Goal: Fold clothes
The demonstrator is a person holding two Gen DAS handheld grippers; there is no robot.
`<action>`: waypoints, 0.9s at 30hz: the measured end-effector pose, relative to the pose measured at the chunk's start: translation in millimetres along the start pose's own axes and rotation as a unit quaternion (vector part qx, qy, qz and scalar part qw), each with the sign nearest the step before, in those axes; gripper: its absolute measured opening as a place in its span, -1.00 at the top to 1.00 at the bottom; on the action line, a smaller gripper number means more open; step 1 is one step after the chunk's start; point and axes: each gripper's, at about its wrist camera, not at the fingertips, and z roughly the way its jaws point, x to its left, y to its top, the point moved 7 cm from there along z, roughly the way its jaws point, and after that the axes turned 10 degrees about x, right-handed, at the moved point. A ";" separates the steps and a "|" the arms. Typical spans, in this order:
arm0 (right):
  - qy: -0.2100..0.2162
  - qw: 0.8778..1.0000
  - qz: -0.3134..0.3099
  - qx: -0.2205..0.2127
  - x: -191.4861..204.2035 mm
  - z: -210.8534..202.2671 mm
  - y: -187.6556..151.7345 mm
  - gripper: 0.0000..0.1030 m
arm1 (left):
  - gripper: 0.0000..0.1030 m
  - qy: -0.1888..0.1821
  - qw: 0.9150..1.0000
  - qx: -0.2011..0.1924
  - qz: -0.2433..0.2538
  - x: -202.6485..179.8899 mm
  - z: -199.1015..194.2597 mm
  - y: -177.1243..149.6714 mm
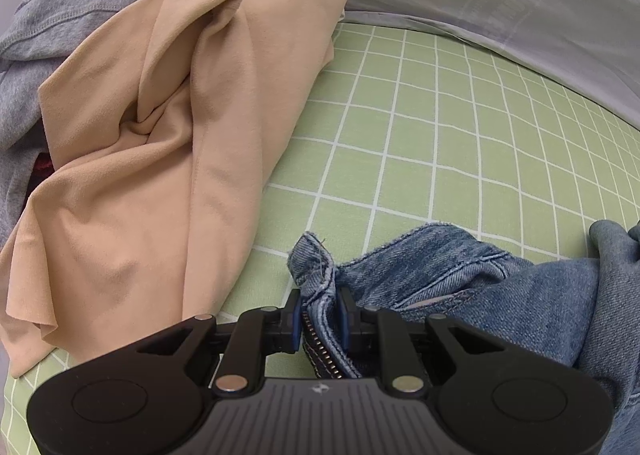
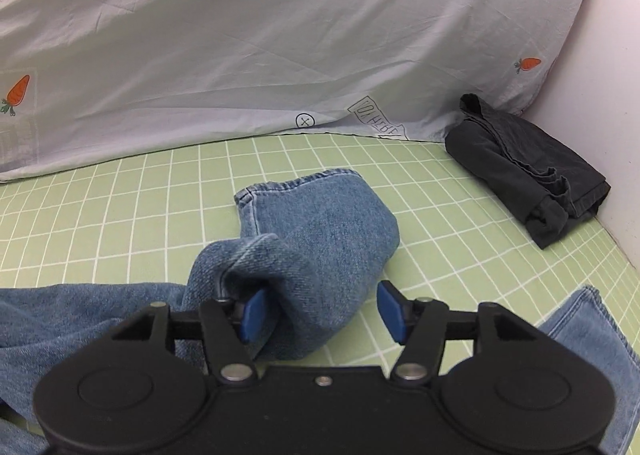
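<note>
left hand-held gripper (image 1: 319,319): pads pinched on the jeans (image 1: 460,279) right at the fly, zipper teeth showing btw the blue pads, frayed waistband corner sticking up just past the tips.
right hand-held gripper (image 2: 320,313): spread wide, not gripping anything. Left pad touches or sits just beside a rolled denim leg that bulges into the gap; right pad is over bare sheet.
jeans location: on the bed, sprawled over the green grid sheet (image 1: 440,127). In the right view the jeans (image 2: 320,231) show a hemmed leg end flopped toward the pillow side, plus another bit of denim at the lower right edge.
only in left view: tan garment (image 1: 168,143) crumpled in a heap, w/ a gray sweatshirt (image 1: 80,15) behind and partly under it, both left of the jeans. Something dark red peeks out btw them, can't tell what.
only in right view: folded dark gray garment (image 2: 528,175) sitting in the far right corner, up against the white wall (image 2: 616,75) and touching the duvet edge, well apart from the jeans.
both views: pale duvet w/ carrot print (image 2: 280,35) along the back of the bed, lying over the far edge of the sheet.
containers: can't see any.
</note>
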 end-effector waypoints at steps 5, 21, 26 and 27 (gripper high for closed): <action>-0.020 0.997 0.018 -0.070 0.6 -17.9 20.1 -0.52 | 0.60 0.002 1.000 0.001 0.001 -0.2 0.6 1.1; 0.028 0.999 0.016 0.001 31.4 54.3 35.9 -0.63 | 0.59 0.013 1.000 0.002 0.004 -2.1 4.6 3.5; 0.008 0.998 0.011 0.056 37.8 85.5 27.5 -0.63 | 0.58 0.011 1.000 0.005 -0.003 -1.6 5.7 5.2; -0.002 0.998 -0.012 0.062 41.9 89.0 25.5 -0.62 | 0.58 0.013 1.000 0.005 -0.001 -2.4 5.8 5.2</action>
